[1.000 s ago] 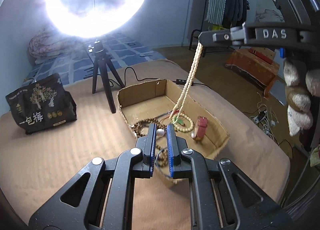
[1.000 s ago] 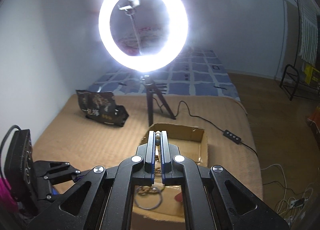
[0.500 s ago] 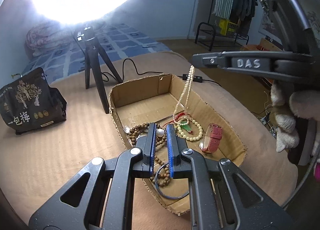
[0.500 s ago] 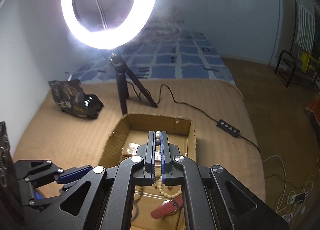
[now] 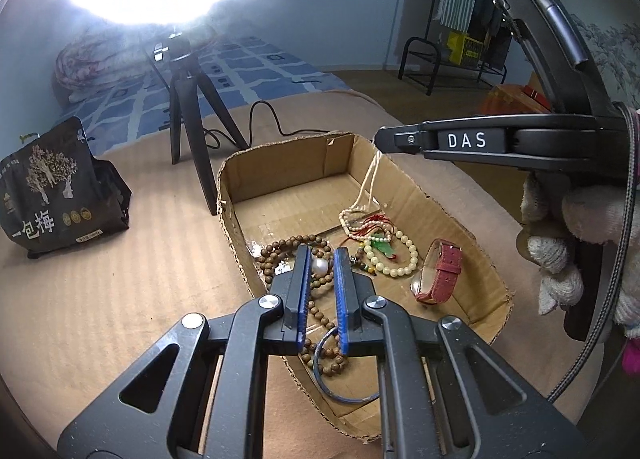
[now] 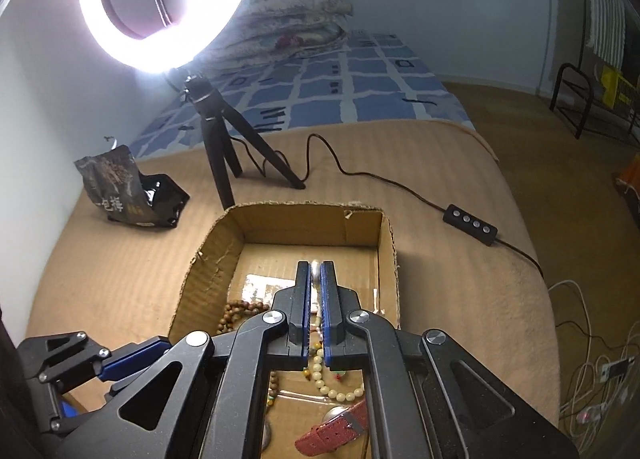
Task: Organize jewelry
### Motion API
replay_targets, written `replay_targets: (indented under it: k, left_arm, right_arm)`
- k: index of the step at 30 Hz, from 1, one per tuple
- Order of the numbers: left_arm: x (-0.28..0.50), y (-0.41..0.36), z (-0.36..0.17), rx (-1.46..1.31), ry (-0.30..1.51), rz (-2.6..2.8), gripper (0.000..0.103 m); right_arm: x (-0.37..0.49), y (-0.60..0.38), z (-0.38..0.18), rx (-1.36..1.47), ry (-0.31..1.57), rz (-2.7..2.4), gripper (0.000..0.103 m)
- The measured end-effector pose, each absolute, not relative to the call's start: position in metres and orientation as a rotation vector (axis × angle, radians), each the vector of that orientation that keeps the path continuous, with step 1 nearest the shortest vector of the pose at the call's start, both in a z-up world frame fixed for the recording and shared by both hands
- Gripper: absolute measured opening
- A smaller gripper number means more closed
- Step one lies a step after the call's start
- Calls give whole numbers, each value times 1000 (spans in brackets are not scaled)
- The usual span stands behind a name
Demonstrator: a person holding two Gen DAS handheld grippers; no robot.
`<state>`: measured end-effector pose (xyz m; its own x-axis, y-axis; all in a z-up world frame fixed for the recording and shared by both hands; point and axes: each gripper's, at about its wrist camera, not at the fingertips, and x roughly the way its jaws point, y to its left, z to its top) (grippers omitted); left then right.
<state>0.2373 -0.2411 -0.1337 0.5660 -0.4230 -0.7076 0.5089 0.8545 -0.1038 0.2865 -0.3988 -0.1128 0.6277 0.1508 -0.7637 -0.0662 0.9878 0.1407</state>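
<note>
An open cardboard box (image 5: 280,163) (image 6: 208,255) sits on the tan bed. It holds a brown wooden bead string (image 5: 280,253), a cream bead bracelet (image 5: 404,259), a red-strap watch (image 5: 440,271) (image 6: 332,431) and a blue bangle (image 5: 344,395). My left gripper (image 5: 320,259) is shut on a large white pearl (image 5: 319,266) just above the brown beads. My right gripper (image 6: 316,279) (image 5: 380,137) is shut on a thin cream bead necklace (image 5: 370,187), which hangs from its tips and pools on the box floor.
A ring light on a black tripod (image 5: 188,107) (image 6: 216,131) stands behind the box. Its cable and switch (image 6: 470,225) run right. A black snack bag (image 5: 56,187) (image 6: 128,195) lies to the left. The bed edge drops to the floor on the right.
Both grippers have come down closer to the box. The hanging necklace has sunk, and more of it now lies on the box floor.
</note>
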Motion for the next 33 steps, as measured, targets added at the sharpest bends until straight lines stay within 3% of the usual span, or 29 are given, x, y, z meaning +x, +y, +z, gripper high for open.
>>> replay_targets:
  k: [2,4,6,8,12,33]
  left_arm:
    - [237,-239,-134,99,799,-551,54]
    - [235,-237,-132,88,786,-551,57]
    - [234,-237,-132,95,793,-545,57]
    - [234,-237,-133,97,803,-545,57]
    - [229,-233,-132,102,804,-527,64]
    - [171,-201,-84,104,709,-486,65]
  right_arm:
    - [286,-398,-114,98,891,122,37]
    - [284,-398,-113,99,880,115,47]
    - [283,-398,-113,101,878,103,49]
    - [283,-398,-113,94,884,83,62]
    - [279,-395,-111,78,882,58,65]
    - [220,-374,-60,52,804,6,69]
